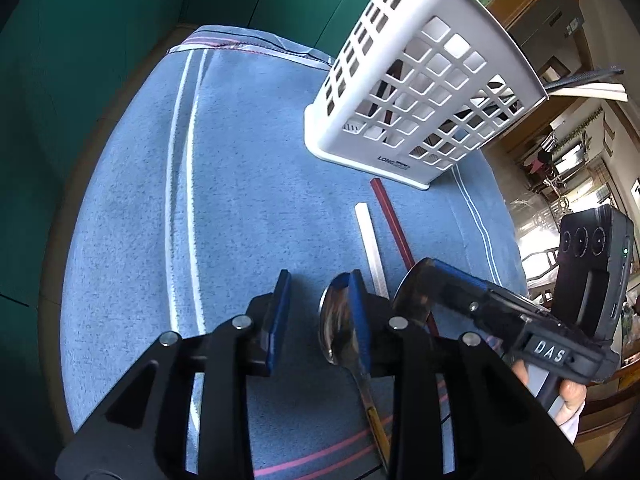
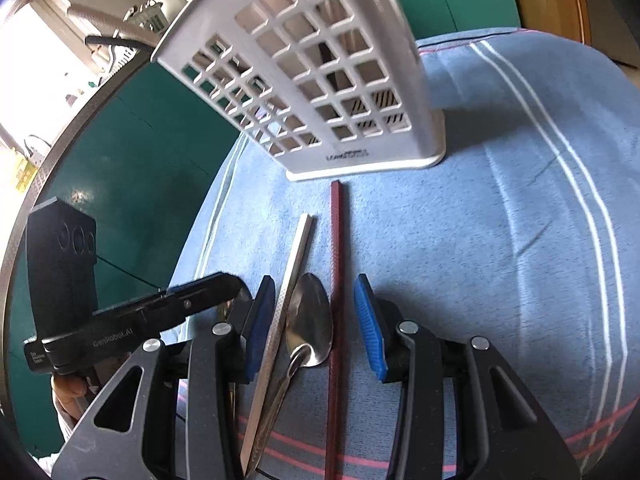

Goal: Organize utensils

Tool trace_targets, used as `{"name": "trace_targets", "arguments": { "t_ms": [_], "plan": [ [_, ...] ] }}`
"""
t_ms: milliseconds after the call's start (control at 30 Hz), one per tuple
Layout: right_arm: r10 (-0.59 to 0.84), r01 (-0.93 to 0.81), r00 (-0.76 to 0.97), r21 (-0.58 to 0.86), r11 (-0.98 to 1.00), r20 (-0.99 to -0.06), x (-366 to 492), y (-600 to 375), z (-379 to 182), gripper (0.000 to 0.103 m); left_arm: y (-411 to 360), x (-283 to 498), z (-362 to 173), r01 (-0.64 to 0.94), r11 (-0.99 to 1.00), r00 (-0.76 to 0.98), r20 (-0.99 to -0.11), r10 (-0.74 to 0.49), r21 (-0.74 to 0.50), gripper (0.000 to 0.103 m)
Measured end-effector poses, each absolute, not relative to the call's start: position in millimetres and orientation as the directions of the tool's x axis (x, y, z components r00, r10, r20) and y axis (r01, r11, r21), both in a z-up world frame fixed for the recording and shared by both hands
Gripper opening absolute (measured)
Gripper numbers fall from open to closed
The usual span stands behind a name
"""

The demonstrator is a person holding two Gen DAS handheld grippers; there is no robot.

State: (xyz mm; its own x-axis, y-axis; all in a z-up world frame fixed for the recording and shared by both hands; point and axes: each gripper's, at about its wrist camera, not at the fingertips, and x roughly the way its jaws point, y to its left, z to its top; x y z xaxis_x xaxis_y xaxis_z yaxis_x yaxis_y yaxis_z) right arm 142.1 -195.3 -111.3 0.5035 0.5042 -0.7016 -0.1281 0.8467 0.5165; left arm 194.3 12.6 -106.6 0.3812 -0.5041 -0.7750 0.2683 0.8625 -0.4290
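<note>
The jaws of the left gripper (image 1: 320, 280) stand apart with only blue cloth between them; a steel spoon with a yellow-tipped handle (image 1: 340, 320) lies on the cloth by the outer side of its right-hand pad, and whether that pad touches it I cannot tell. The jaws of the right gripper (image 2: 316, 300) are also apart, gripping nothing. Between them, on the cloth, lie three things side by side: a pale chopstick (image 2: 280, 312), a steel spoon (image 2: 310, 320) with its bowl pointing away, and a dark red chopstick (image 2: 336, 280). None appears pressed by a pad. In the right wrist view the left gripper comes in from the left, its tip just beside the right gripper's left pad, with a hand (image 2: 70, 390) on its grip.

All of this rests on a blue towel (image 1: 260, 160) with white and pink stripes, spread over the bench. Further on, the two chopsticks point toward a white utensil basket (image 1: 420, 92) with square holes, which stands upright on the towel; the red chopstick's far end lies just beside its base. Some utensils already stand in the basket. Behind is a green wall (image 1: 100, 40).
</note>
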Motion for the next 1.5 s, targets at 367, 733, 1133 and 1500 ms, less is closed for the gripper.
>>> {"name": "trace_targets", "arguments": {
  "t_ms": [367, 733, 1133, 1500],
  "plan": [
    [0.540, -0.148, 0.495, 0.546, 0.825, -0.681, 142.9, -196.6, -115.7, 0.041, 9.3, 193.2, -107.2, 0.295, 0.859, 0.384, -0.771, -0.507, -0.418, 0.034],
    [0.551, -0.156, 0.497, 0.556, 0.817, -0.670, 141.5, -196.7, -115.0, 0.039, 10.7, 192.1, -107.2, 0.294, 0.858, 0.384, -0.770, -0.510, -0.422, 0.034],
    [0.555, -0.141, 0.504, 0.571, 0.809, -0.661, 138.4, -207.2, -115.8, 0.007, 8.3, 190.9, -106.9, 0.294, 0.859, 0.385, -0.771, -0.507, -0.418, 0.034],
    [0.533, -0.136, 0.525, 0.553, 0.822, -0.663, 127.0, -211.6, -107.3, 0.005, 4.0, 185.7, -101.1, 0.314, 0.845, 0.387, -0.755, -0.530, -0.432, 0.009]
  ]
}}
